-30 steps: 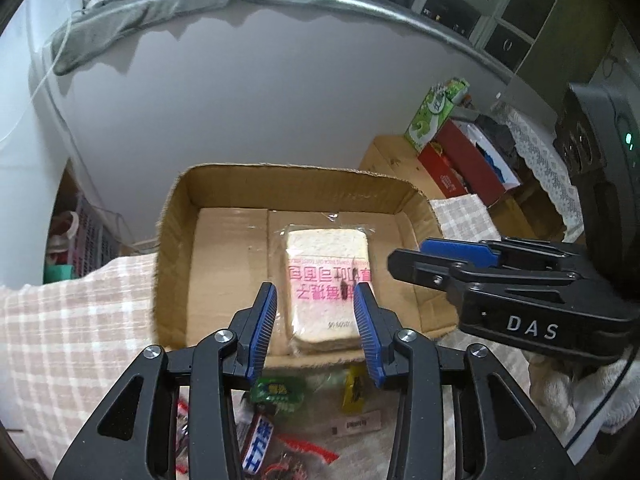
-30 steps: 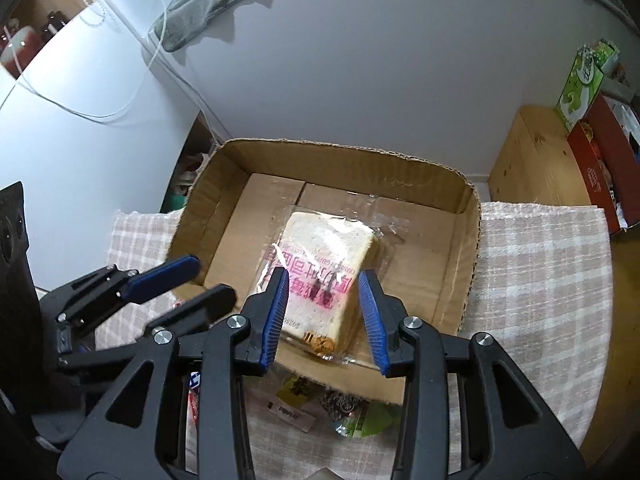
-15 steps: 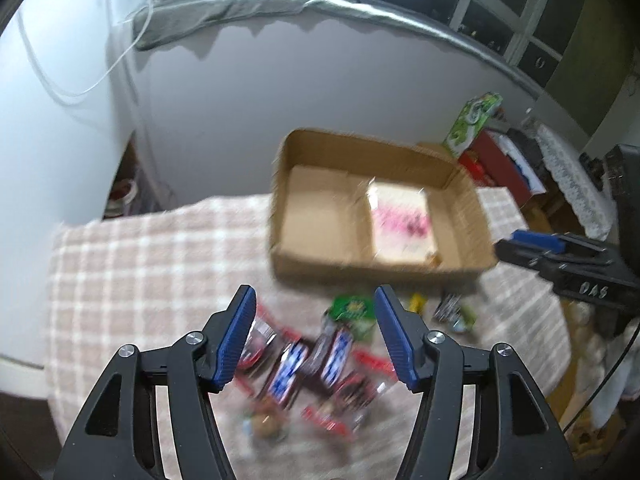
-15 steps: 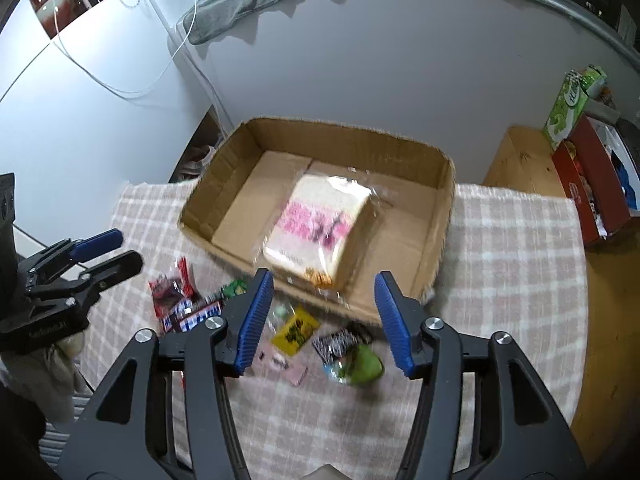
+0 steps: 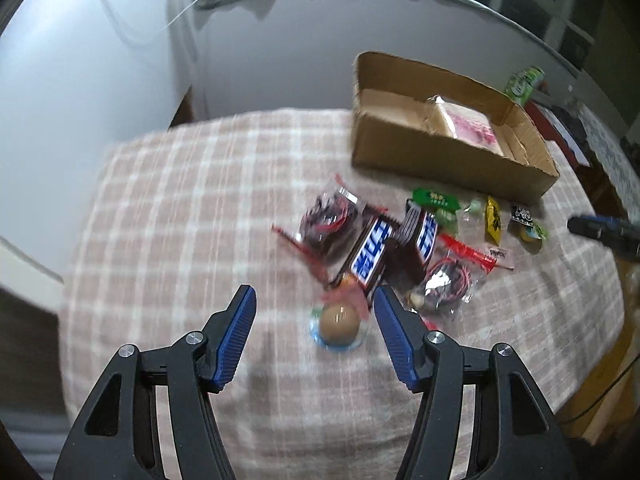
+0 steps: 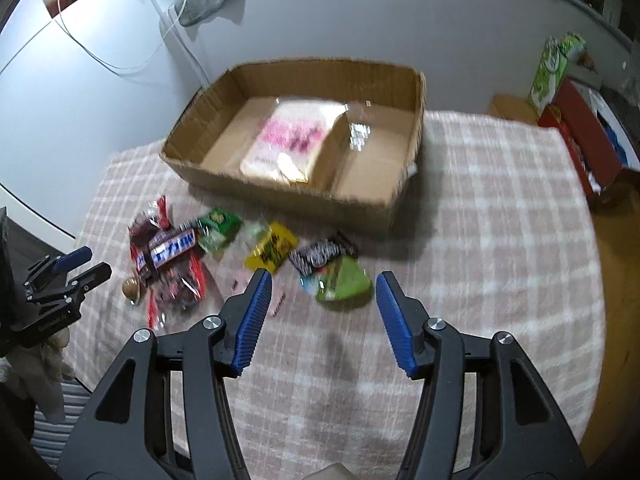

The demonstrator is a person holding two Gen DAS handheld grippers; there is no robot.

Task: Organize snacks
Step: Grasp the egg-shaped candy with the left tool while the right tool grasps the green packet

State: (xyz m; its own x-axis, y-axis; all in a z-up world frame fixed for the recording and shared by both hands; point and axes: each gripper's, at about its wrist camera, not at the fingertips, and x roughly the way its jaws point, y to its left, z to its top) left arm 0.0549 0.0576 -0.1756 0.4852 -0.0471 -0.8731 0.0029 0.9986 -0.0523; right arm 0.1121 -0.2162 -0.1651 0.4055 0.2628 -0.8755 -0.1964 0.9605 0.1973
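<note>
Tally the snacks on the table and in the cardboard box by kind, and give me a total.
Bread pack, in the cardboard box: 1
Snickers bars: 2
Clear packs with red ends: 2
Green packets: 2
Yellow packet: 1
Black-and-white packet: 1
Round brown sweet: 1
Total: 10; a few small blurred pieces are not counted.

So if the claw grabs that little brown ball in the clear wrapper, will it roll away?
Probably it could. The brown ball looks round and smooth, so a nudge may send it rolling across the checked cloth. Its clear wrapper looks glossy, so it might slip between the open left claw pads. It seems small and likely light, so a gentle, centred squeeze should do.
</note>
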